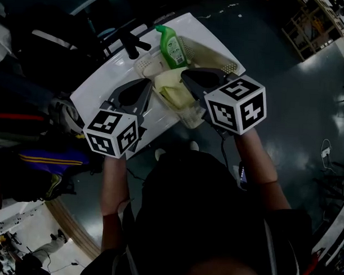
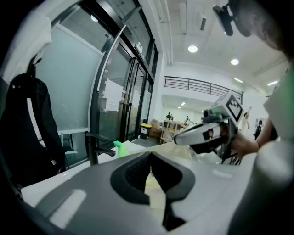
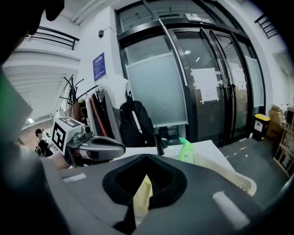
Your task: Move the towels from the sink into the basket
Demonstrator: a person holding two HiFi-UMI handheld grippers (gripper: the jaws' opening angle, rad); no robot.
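Left gripper view: the left gripper (image 2: pixel 150 183) is closed, with the yellow towel (image 2: pixel 156 195) pinched in its seam. The right gripper (image 3: pixel 138 202) is clamped on the same towel. In the head view both tips meet the towel above the basket (image 1: pixel 191 115), which rests on the white sink (image 1: pixel 100 86). A green bottle (image 1: pixel 172 47) is at the basket's far end, near the black tap (image 1: pixel 132 45).

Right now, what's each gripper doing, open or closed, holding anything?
Left gripper: shut, tips at the towel; grip unclear.
Right gripper: shut, tips at the towel; grip unclear.
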